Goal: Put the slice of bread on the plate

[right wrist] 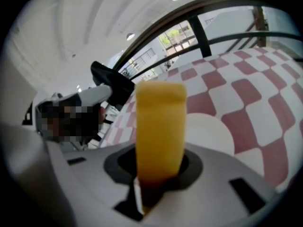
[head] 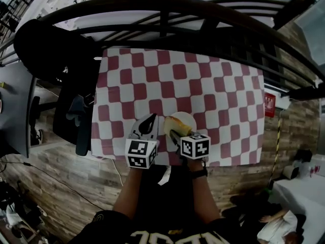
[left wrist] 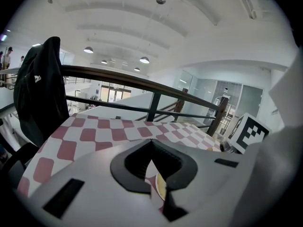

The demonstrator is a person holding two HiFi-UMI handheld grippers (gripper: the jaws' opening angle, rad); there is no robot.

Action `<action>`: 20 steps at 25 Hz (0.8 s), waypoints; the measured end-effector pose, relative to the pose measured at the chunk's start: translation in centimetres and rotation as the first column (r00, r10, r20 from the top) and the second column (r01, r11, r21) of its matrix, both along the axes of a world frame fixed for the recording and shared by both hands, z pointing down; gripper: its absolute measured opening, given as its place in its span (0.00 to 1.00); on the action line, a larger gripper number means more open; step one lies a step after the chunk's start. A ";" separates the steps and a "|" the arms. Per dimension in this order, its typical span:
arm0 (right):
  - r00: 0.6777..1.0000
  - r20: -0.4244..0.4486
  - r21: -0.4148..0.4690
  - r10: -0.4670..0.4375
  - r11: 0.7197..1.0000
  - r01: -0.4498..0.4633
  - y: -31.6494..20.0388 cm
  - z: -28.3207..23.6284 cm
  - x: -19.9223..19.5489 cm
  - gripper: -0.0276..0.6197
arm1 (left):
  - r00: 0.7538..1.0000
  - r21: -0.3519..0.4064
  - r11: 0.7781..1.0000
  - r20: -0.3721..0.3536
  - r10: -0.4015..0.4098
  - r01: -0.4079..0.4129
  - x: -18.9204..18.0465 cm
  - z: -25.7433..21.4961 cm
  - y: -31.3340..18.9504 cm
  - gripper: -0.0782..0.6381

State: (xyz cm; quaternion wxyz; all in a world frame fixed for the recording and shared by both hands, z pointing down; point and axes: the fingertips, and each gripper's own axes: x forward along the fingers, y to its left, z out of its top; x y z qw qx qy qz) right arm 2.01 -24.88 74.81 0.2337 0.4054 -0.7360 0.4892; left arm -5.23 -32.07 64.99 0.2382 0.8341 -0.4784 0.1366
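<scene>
Right gripper (right wrist: 158,167) narrowly clamps bread slice (right wrist: 160,122); left gripper (left wrist: 152,150) closed

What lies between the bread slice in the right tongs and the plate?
Nothing: in the right gripper view the bread slice, clamped in the right tongs, stands before the white plate with only air between.

One slice of bread (right wrist: 160,122), one plate (right wrist: 214,137) and one red-and-white checked table (head: 223,100) are in view. Two grippers sit near: the left gripper (head: 151,120) and the right gripper (head: 174,132). One black jacket (head: 48,47) hangs far left.
</scene>
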 end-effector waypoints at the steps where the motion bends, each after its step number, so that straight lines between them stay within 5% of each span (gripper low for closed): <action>1: 1.000 -0.025 -0.007 -0.002 1.000 0.001 -0.1 0.4 0.2 0.20 | 1.000 -0.003 1.000 0.003 0.000 0.000 -0.1 0.2 0.0 0.13; 5: 0.990 -0.139 -0.007 -0.024 1.000 0.024 -0.2 1.8 1.4 0.20 | 1.000 -0.015 1.000 0.010 0.000 0.000 -0.2 0.8 0.1 0.13; 11: 0.990 -0.143 -0.014 -0.001 1.000 -0.001 -1.0 2.3 2.3 0.23 | 1.000 -0.038 0.999 0.014 0.009 -0.009 0.3 1.6 0.5 0.13; 20: 0.956 -0.270 -0.045 0.114 0.990 -0.131 -1.3 4.6 6.8 0.56 | 0.999 -0.058 0.998 0.031 0.030 -0.028 1.3 2.4 1.1 0.13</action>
